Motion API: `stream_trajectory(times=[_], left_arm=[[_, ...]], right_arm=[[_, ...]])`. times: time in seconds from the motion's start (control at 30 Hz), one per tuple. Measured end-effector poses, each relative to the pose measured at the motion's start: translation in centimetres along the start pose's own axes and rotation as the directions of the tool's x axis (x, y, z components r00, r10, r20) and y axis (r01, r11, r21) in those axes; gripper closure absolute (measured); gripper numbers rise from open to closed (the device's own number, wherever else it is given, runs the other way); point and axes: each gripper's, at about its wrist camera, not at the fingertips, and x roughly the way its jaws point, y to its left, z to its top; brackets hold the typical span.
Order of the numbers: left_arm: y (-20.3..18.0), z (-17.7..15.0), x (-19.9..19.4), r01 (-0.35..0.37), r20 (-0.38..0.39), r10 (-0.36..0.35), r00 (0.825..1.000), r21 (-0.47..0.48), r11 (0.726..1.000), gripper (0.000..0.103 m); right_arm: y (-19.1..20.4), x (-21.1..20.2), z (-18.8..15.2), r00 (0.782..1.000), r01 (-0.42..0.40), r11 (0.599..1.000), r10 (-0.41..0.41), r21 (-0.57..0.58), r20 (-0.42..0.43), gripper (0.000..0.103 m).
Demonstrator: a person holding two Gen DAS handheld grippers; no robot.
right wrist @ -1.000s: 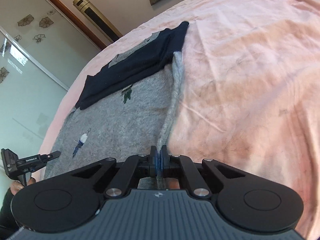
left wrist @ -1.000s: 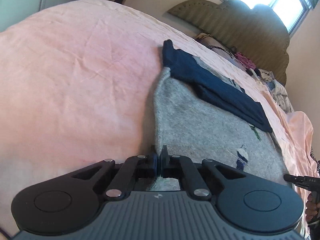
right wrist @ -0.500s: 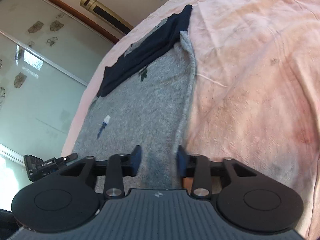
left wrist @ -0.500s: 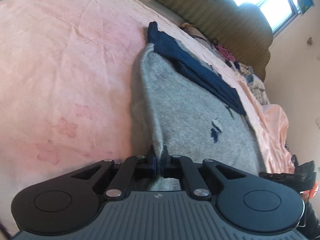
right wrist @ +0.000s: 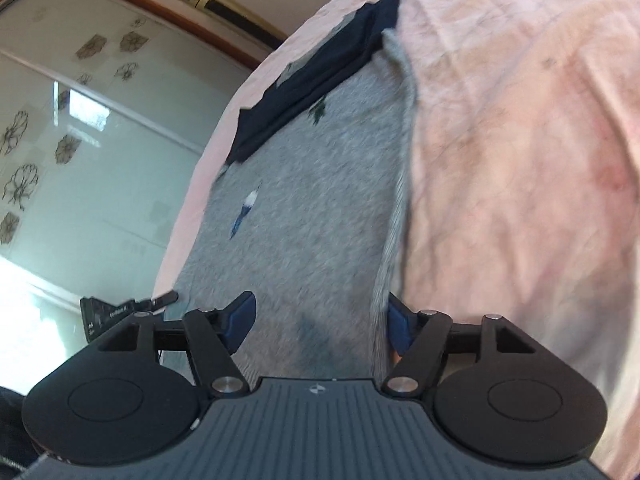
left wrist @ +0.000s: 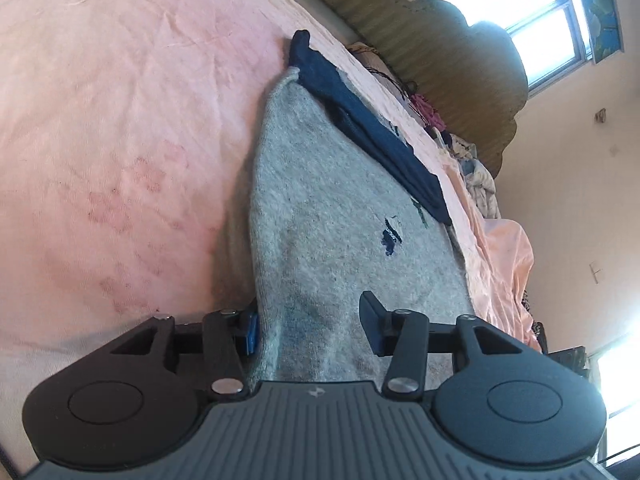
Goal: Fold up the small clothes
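Both tools open, nothing gripped. Left tool (left wrist: 314, 322) straddles the near left edge of the grey sweater (left wrist: 340, 216); right tool (right wrist: 320, 322) straddles its near right edge, which looks rolled or doubled. Sweater (right wrist: 320, 184) lies flat on the pink bed sheet (left wrist: 120, 120), navy part (left wrist: 372, 132) folded across the far end. In the right view it's the dark band (right wrist: 320, 76) at the top.

Judgement: hem is laid out, next fold wants a fresh grip.
- Take each corner shallow, both layers of the edge inside the fingers, not just the top ply.
- Close both sides at matching depth so the fold line stays square.
- Lift low and carry the hem toward the navy band together; uneven pull will skew it.
- Watch the rolled right edge: flatten it or the fold bulks there.
- Knit is soft and stretchy, so don't drag it across the sheet.
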Motion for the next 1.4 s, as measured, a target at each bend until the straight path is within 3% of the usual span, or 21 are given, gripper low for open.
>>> stream_trajectory(times=[0.07,0.1,0.17,0.3,0.4,0.47,0.53,0.6,0.63,0.67,0.7,0.73,0.9,1.07,1.17,1.2,1.23,1.3,1.33,1.37,1.4], left_arm=[[-0.7,-0.3,0.4,-0.09,0.006,0.09,0.996,0.054,0.994,0.1],[-0.8,-0.3,0.4,-0.113,0.007,0.113,0.994,0.079,0.99,0.1],[-0.8,0.1,-0.7,-0.174,0.041,0.171,0.984,0.106,0.979,0.1],[0.2,0.4,-1.5,-0.171,0.009,0.171,0.985,0.109,0.979,0.1],[0.0,-0.4,-1.5,-0.132,-0.007,0.133,0.991,0.091,0.987,0.096],[0.4,-1.0,-1.9,-0.062,-0.041,0.063,0.997,0.037,0.997,0.074],[0.6,-1.9,-2.5,0.01,-0.04,-0.011,0.999,-0.011,1.0,0.05],[-0.3,-2.9,-2.6,0.021,-0.039,-0.021,0.999,0.001,1.0,0.045],[-0.8,-3.2,-2.5,0.004,-0.037,-0.003,0.999,0.033,0.999,0.047],[-1.2,-3.3,-2.4,-0.021,-0.032,0.023,0.999,0.063,0.998,0.073],[-1.4,-3.2,-2.1,-0.049,-0.048,0.053,0.997,0.081,0.995,0.093],[-1.2,-3.2,-2.0,-0.078,-0.062,0.083,0.995,0.08,0.994,0.098],[-0.7,-3.4,-3.5,-0.137,-0.051,0.144,0.988,0.131,0.982,0.099],[-0.5,-3.4,-3.8,-0.097,-0.079,0.108,0.991,0.138,0.986,0.093],[-0.6,-2.4,-5.8,-0.141,-0.041,0.15,0.988,0.177,0.974,0.092],[-0.9,-1.6,-6.6,-0.179,0.022,0.178,0.984,0.188,0.966,0.091],[-1.6,-0.6,-7.0,-0.224,0.089,0.21,0.974,0.199,0.954,0.081],[-3.8,1.2,-6.4,-0.289,0.214,0.239,0.947,0.24,0.927,0.045],[-5.3,1.8,-5.3,-0.308,0.266,0.236,0.935,0.276,0.911,0.017],[-6.9,2.1,-3.8,-0.331,0.315,0.231,0.92,0.313,0.89,0.006],[-8.5,2.3,-1.5,-0.36,0.355,0.238,0.904,0.333,0.871,0.006]], right_arm=[[1.0,0.8,-0.8,0.999,0.023,0.999,-0.024,-0.04,-0.027,0.054],[1.3,1.2,-0.9,0.997,0.054,0.997,-0.057,-0.056,-0.058,0.094],[1.3,1.0,-1.1,0.994,0.077,0.993,-0.083,-0.094,-0.064,0.094],[0.2,-1.5,-1.0,0.989,0.139,0.987,-0.142,-0.086,-0.031,0.096],[-0.9,-1.7,-1.3,0.994,0.11,0.994,-0.11,-0.011,-0.019,0.099],[-0.8,-2.0,-1.7,0.996,0.089,0.996,-0.089,0.015,-0.014,0.087],[-0.3,-2.5,-2.6,1.0,0.025,1.0,-0.025,0.008,-0.019,0.045],[0.8,-2.1,-3.4,0.999,-0.024,1.0,0.024,-0.012,-0.043,0.027],[1.4,-1.8,-3.8,0.998,-0.02,0.999,0.019,-0.024,-0.055,0.03],[1.8,-1.5,-4.1,0.999,-0.007,0.999,0.005,-0.038,-0.054,0.035],[2.2,-0.9,-4.2,0.997,0.016,0.998,-0.019,-0.054,-0.071,0.066],[2.2,-0.3,-4.3,0.993,0.043,0.997,-0.05,-0.066,-0.109,0.093],[1.4,-2.5,-4.5,0.988,0.093,0.987,-0.108,-0.13,-0.113,0.096],[-0.1,-3.0,-4.5,0.992,0.066,0.996,-0.072,-0.058,-0.106,0.095],[0.4,-3.4,-4.4,0.995,0.061,0.996,-0.067,-0.072,-0.074,0.069],[1.1,-3.9,-4.1,0.995,0.095,0.991,-0.098,-0.091,-0.028,0.052],[1.5,-4.6,-3.6,0.991,0.133,0.986,-0.132,-0.104,0.019,0.039],[2.7,-5.3,-1.7,0.971,0.215,0.969,-0.2,-0.121,0.131,0.039],[3.5,-5.0,-0.6,0.96,0.246,0.96,-0.221,-0.136,0.175,0.038],[4.4,-4.1,0.5,0.949,0.267,0.951,-0.232,-0.156,0.213,0.036],[5.3,-2.6,1.8,0.936,0.292,0.94,-0.243,-0.178,0.253,0.028]])
